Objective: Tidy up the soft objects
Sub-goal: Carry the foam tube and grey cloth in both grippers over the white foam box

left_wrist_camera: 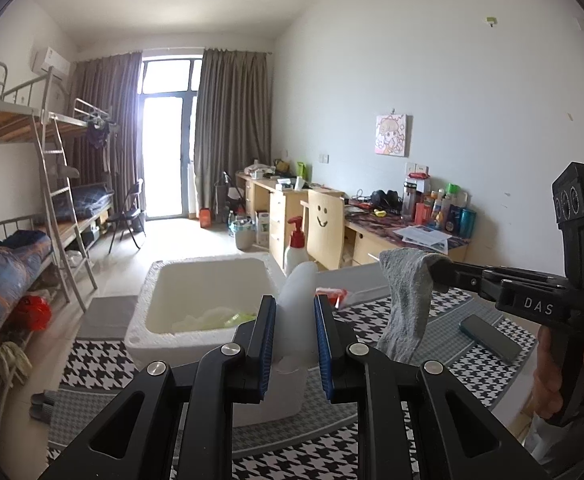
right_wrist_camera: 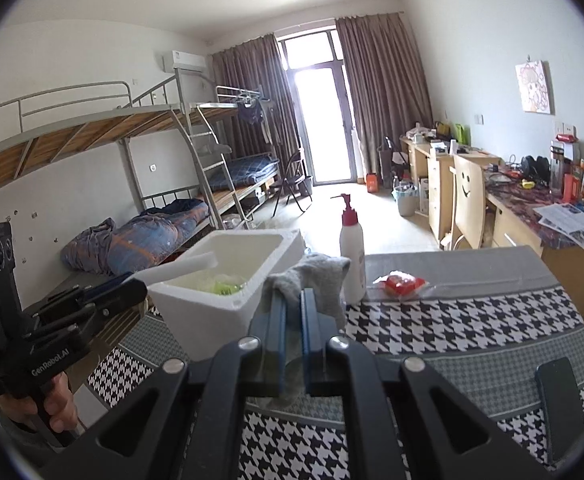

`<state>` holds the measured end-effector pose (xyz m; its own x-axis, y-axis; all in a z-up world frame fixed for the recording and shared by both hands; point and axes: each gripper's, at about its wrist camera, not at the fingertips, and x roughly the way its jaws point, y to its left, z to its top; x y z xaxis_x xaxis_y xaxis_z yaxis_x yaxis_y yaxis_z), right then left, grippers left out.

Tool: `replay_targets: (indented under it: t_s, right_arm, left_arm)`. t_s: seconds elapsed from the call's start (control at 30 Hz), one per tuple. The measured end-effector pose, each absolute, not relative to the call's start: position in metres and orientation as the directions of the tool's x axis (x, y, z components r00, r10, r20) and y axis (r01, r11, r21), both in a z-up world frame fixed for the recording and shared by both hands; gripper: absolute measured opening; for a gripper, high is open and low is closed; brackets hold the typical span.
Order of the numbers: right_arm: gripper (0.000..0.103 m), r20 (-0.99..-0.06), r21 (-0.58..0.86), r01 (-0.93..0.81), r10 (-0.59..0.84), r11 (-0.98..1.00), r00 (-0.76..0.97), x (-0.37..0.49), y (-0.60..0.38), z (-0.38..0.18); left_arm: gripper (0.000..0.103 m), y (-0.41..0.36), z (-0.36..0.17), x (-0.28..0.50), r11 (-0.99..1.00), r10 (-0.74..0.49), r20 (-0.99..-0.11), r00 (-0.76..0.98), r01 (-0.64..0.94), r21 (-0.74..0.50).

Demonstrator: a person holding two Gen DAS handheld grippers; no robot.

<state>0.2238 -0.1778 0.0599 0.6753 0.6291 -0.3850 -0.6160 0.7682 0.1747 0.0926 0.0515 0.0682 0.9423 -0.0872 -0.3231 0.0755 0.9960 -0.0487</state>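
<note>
My left gripper (left_wrist_camera: 295,312) is shut on a white foam block (left_wrist_camera: 298,304), held up over the near rim of the white foam box (left_wrist_camera: 159,280). The block also shows in the right wrist view (right_wrist_camera: 189,266) over the box (right_wrist_camera: 259,276), with my left gripper (right_wrist_camera: 131,286) at the left. My right gripper (right_wrist_camera: 293,300) is shut on a grey sock (right_wrist_camera: 316,276) that hangs in the air beside the box's right side. In the left wrist view the sock (left_wrist_camera: 408,300) dangles from the right gripper (left_wrist_camera: 438,270). Pale green soft items (left_wrist_camera: 219,316) lie inside the box.
A white pump bottle with a red cap (right_wrist_camera: 352,256) stands behind the sock. A red packet (right_wrist_camera: 402,282) and a dark phone (left_wrist_camera: 490,338) lie on the houndstooth cloth (right_wrist_camera: 452,320). Bunk beds (right_wrist_camera: 131,160) stand left, desks (right_wrist_camera: 532,208) right.
</note>
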Motion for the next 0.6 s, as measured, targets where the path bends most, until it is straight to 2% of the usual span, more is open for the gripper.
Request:
replay_targets:
  t_s: [0.6]
  right_arm:
    - [0.009,-0.379,0.168,-0.630,0.640,0.758,0.668,0.240,-0.163,0.071]
  left_arm:
    - [0.021,0.059,0.074,0.121,0.999,-0.035,-0.328,0.944,0.026,-0.032]
